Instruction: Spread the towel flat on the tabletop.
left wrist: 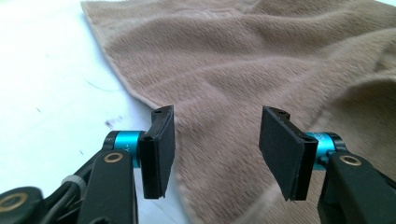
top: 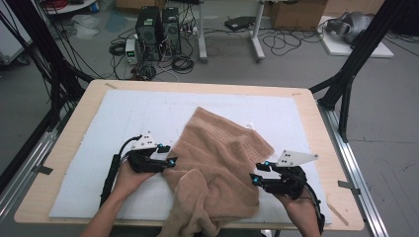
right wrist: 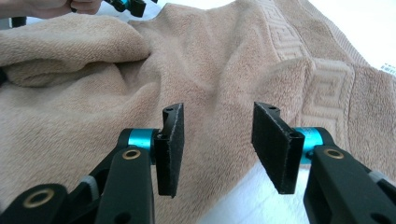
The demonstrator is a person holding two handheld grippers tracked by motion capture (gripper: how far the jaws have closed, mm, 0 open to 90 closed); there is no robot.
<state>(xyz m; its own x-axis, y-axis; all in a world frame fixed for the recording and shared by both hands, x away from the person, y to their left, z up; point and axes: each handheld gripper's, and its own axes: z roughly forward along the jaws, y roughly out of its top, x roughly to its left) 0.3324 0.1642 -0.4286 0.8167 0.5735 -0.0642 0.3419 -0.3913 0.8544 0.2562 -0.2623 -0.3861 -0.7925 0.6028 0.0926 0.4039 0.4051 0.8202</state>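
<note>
Both our left gripper and right gripper stood part-open and empty, the tan towel bunched just ahead of their jaws, so we risked pinching several layers together.

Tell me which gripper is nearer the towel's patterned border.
Right. The right gripper sits at the towel's right edge, with the patterned border just ahead of its open jaws. The left gripper is at the opposite edge, over plain cloth.
</note>
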